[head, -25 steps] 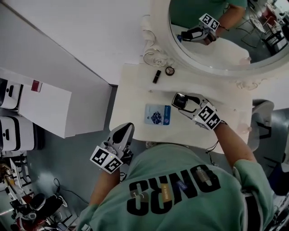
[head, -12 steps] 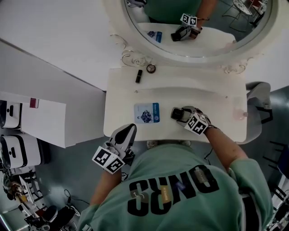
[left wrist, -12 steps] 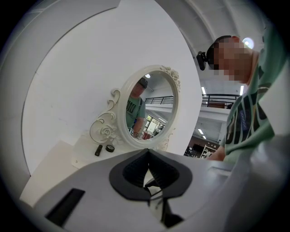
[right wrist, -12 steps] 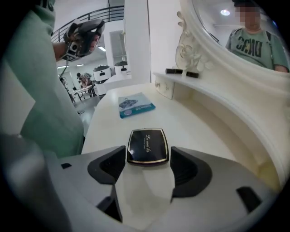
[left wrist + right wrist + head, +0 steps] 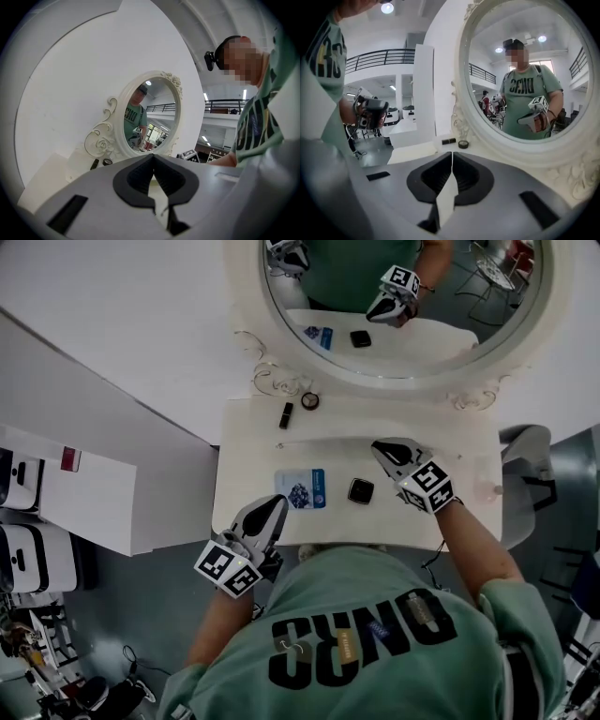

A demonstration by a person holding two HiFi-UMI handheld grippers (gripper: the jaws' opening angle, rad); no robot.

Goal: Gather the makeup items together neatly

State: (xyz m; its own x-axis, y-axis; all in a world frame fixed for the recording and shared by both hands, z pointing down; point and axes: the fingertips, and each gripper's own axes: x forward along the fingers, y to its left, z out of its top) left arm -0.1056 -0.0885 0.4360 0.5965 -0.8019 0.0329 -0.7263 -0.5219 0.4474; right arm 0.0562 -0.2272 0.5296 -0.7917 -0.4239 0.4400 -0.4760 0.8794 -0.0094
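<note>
White vanity table [image 5: 258,451] holds black compact [image 5: 361,490] near closed, empty right tongs [image 5: 380,448].

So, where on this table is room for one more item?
Bare: the back strip along the mirror frame, right of the round jar. Crowded: the back left by the lipstick, and the front by the blue packet and black compact.

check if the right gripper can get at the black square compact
Probably yes: the black square compact lies in the open on the vanity top, close beside the right gripper, nothing between. Its shut jaws must open first.
</note>
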